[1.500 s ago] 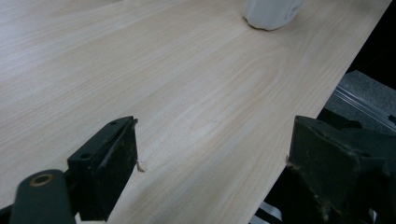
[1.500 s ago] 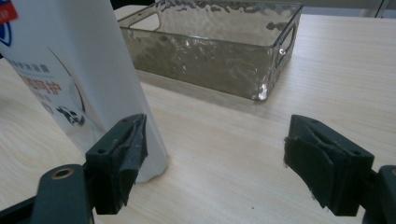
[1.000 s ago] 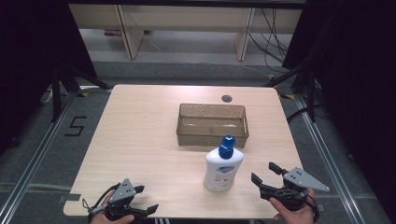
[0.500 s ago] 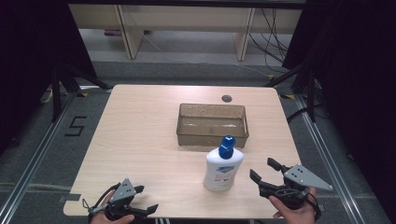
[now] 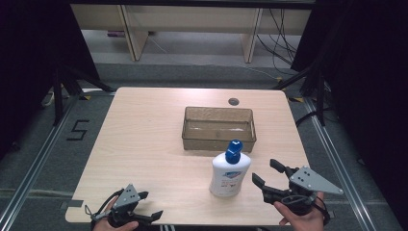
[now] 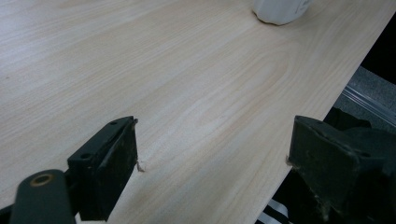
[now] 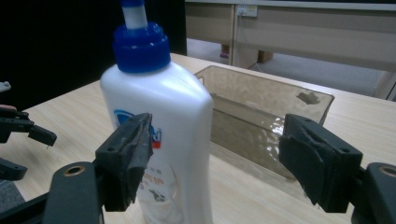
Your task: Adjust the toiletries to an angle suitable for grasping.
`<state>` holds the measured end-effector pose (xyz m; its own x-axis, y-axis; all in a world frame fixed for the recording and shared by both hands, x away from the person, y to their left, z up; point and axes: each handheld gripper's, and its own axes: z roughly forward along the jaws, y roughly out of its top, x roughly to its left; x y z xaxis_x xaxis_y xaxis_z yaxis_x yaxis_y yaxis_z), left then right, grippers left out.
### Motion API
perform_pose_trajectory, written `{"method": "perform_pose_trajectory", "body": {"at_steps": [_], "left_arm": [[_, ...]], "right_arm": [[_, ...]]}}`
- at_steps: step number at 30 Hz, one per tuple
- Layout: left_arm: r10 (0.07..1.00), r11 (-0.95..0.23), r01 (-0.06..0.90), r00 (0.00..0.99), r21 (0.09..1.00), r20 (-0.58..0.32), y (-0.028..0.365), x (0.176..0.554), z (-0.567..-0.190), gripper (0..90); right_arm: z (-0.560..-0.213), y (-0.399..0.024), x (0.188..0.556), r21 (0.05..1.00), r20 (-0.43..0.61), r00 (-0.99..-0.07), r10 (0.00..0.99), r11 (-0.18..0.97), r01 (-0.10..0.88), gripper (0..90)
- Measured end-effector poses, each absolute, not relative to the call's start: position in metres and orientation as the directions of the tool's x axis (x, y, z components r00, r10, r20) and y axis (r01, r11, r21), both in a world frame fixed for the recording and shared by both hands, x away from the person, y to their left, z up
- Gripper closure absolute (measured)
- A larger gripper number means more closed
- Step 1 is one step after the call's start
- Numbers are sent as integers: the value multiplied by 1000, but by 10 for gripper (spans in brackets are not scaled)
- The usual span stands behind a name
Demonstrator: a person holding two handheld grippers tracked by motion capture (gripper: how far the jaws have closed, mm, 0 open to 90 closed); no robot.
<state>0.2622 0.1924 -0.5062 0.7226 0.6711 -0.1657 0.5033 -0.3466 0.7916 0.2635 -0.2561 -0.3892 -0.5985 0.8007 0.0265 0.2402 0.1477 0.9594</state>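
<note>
Bottle: white, blue cap, upright on table, just in front of tray. Right gripper: near bottle's right side, jaws wide, just been closing slightly, not touching it. Left gripper: at table's near edge, jaws wide, holding nothing.

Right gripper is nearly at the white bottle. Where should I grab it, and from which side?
Grip the white bottle across its broad body, just below the shoulder, coming level from the right gripper side. It stands upright and apart from the brown bin behind it; its blue cap is narrow and probably less secure. The jaws stand open, likely wide enough if centred.
</note>
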Motion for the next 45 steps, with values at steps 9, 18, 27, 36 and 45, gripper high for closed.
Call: {"method": "perform_pose_trajectory", "body": {"at_steps": [9,18,27,36,45], "left_arm": [[669,-335,506,722,795,-177,191,261,-506,152],[673,-337,513,718,790,-179,191,261,-506,152],[669,-345,517,721,783,-181,191,261,-506,152],[670,-352,517,721,780,-176,193,263,-506,152],[668,-350,518,722,780,-180,191,263,-507,152]], "right_arm": [[-380,-245,262,957,51,-627,777,141,253,271],[-373,-238,265,956,87,-642,761,117,268,283],[-366,-235,267,960,66,-647,759,127,247,284],[-363,-225,273,962,66,-666,743,131,241,284],[-357,-214,278,963,56,-691,721,144,228,285]]}}
